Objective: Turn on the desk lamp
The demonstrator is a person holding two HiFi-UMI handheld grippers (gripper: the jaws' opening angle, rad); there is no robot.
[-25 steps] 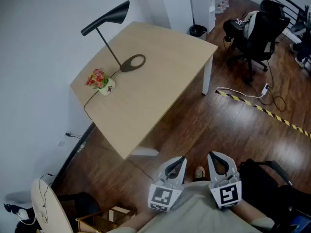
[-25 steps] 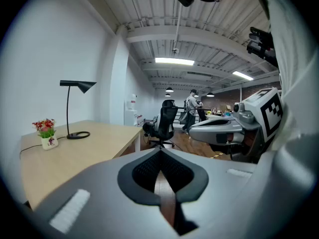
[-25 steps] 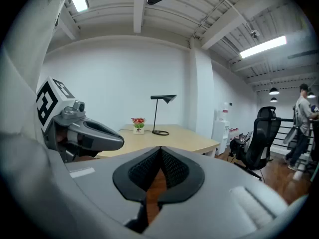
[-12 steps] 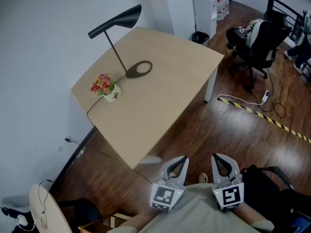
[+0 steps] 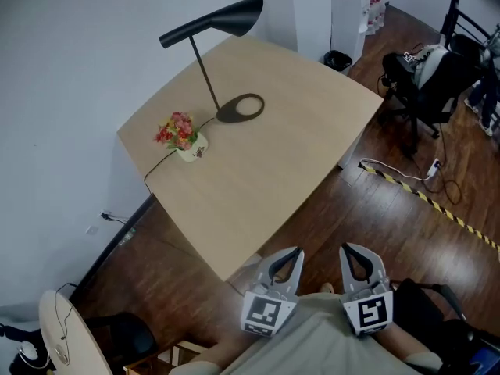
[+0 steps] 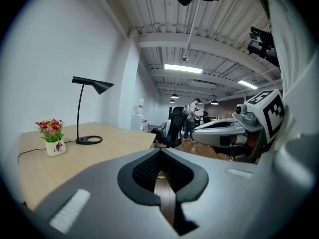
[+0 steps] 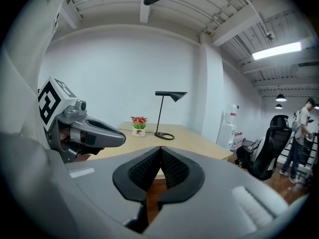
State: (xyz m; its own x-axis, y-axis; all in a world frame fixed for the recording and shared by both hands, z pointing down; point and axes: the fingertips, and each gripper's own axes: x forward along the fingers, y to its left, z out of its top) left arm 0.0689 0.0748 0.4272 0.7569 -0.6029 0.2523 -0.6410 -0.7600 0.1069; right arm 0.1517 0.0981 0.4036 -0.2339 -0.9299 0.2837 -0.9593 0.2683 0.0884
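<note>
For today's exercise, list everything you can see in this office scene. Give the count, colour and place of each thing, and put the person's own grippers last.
table: one, light wood, against the white wall
desk lamp: one, black, on the table's far side near the wall
flower pot: one, white with red flowers, on the table beside the lamp's base
cable: one, black, runs past the pot and off the table's edge
office chair: one, black, on the wooden floor at right
waste bin: one, black, on the floor beyond the table
left gripper: one, grey, shut and empty, short of the table
right gripper: one, grey, shut and empty, beside the left
</note>
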